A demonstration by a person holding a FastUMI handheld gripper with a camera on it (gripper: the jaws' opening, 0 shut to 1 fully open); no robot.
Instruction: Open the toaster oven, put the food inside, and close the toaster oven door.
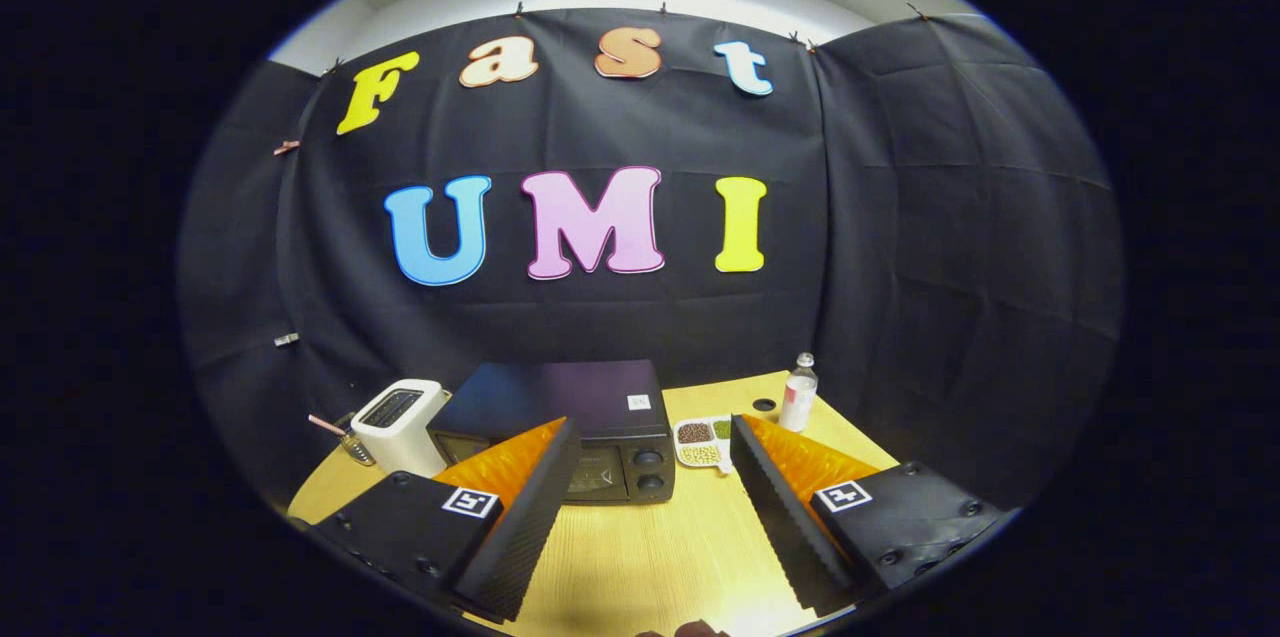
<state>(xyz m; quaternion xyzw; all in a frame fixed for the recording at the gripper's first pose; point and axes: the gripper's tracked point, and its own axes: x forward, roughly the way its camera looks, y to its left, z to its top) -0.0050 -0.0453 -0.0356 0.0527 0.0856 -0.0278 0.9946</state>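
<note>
A dark toaster oven (560, 407) stands on the wooden table (650, 557), its door shut and two knobs (648, 470) on its right front. To its right lies a white divided plate (702, 442) holding portions of food. My gripper (655, 442) hovers above the table, open wide, nothing between its fingers. The left finger (520, 527) partly covers the oven's front; the right finger (785, 517) sits just right of the plate. Both things lie ahead of the fingertips.
A white pop-up toaster (398, 425) stands left of the oven, with a small item (345, 437) beside it. A plastic bottle (798, 392) stands behind the plate near a dark hole (764, 405) in the table. Black cloth walls close in behind.
</note>
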